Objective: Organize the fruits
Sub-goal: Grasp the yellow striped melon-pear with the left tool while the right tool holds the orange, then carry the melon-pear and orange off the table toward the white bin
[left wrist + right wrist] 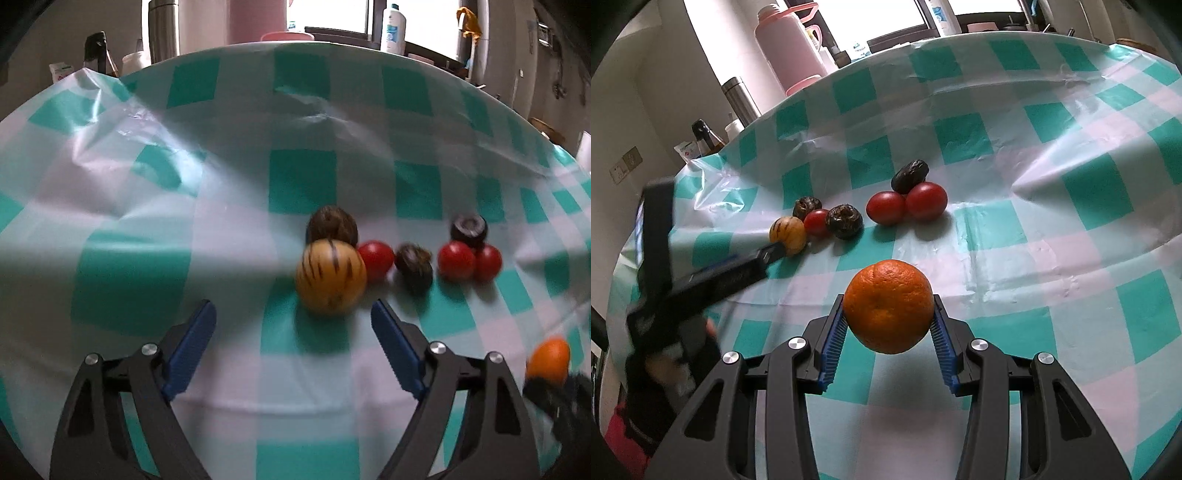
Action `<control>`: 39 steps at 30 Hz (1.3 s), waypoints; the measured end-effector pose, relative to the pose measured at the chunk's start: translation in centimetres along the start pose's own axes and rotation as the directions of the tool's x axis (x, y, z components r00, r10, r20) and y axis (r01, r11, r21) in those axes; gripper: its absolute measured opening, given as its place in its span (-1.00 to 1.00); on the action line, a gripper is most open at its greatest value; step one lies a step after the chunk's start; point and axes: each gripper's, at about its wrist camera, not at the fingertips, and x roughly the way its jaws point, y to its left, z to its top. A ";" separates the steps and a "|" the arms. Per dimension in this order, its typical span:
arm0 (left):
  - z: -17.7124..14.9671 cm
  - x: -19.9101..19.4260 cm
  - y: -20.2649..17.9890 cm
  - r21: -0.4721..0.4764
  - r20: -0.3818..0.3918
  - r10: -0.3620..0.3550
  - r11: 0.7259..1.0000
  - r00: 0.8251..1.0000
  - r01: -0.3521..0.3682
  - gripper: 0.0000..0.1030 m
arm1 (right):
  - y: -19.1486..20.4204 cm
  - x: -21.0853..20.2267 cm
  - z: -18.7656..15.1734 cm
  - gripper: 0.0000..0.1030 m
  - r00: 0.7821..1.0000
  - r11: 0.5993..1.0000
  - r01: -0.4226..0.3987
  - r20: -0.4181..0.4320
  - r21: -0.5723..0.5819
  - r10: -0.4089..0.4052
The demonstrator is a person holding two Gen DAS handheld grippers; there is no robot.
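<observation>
The yellow striped fruit (331, 276) is found on the checked tablecloth (129, 280), at the left end of a loose row of small fruits. It is round, so no long axis is offered and no particular turn of the wrist is called for; what matters is only the line of approach. In the left wrist view it is seen just ahead of the left gripper (293, 325) and a little towards the right-hand finger, not centred in the gap. The blue pads (192, 343) are held wide apart with nothing between them, and the fruit is not yet touched. A brown wrinkled fruit (332, 225) is pressed against its far side, and a red tomato (376, 258) touches it on the right, so little free room is judged to be left for the right-hand finger to slide in

Further right along the row a second dark fruit (413, 266), two more tomatoes (456, 260) side by side and a third dark fruit (469, 227) behind them are seen. The picture is blurred, so finer detail cannot be told

The orange (889, 306) is gripped between the pads of the right gripper (889, 314) and is held clear above the cloth, nearer the viewer than the row and well apart from it. From that view the left gripper's finger tip is seen close beside the striped fruit, so the left hand is judged the nearer to it, while the right is occupied with its own load
</observation>
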 end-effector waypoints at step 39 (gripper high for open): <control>-5.0 -1.8 1.6 -0.013 -0.088 -0.164 0.987 0.983 0.163 0.30 | -0.1 0.4 -0.2 -0.13 1.000 1.000 -0.002 -0.031 -0.010 0.001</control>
